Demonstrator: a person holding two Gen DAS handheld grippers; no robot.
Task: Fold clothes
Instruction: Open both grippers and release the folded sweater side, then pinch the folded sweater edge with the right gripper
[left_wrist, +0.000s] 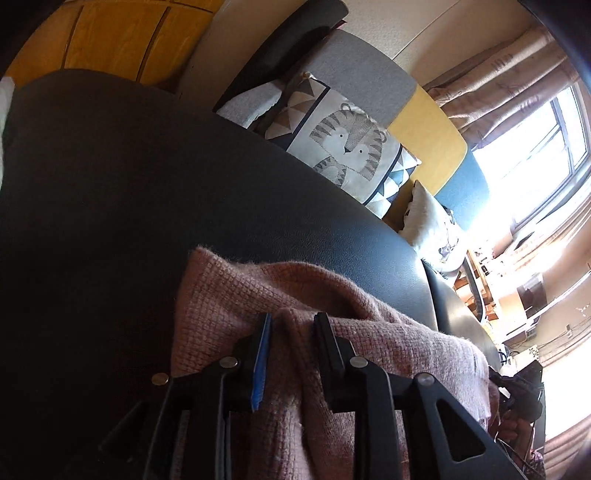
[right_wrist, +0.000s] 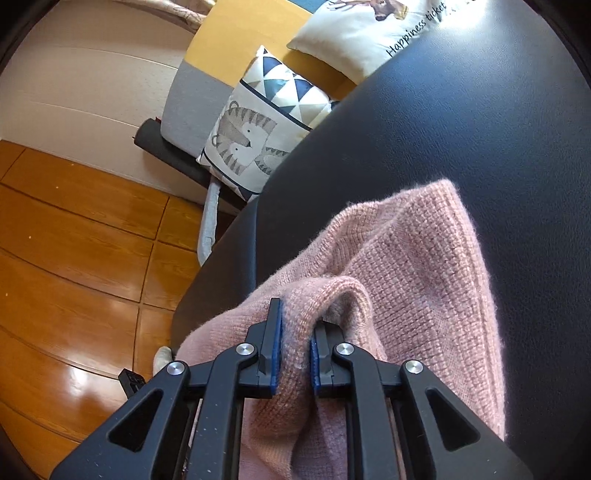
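Beyond the sweater (right_wrist: 413, 258), a tiger cushion (right_wrist: 251, 136).

the left hand-held gripper (left_wrist: 291, 325) tilts downward, jaws parted with a gap beside the cloth between them. the right hand-held gripper (right_wrist: 295, 332) tilts downward too, pads pinching cloth.

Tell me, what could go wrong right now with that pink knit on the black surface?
The left gripper has its jaws apart around a ridge of the pink sweater, so that side may slip free and the fold sag unevenly. The right gripper pinches only a narrow bunch of knit, which might stretch or snag on the pads. The sweater also lies near the rounded edge of the black surface above the wooden floor, so it could slide off.
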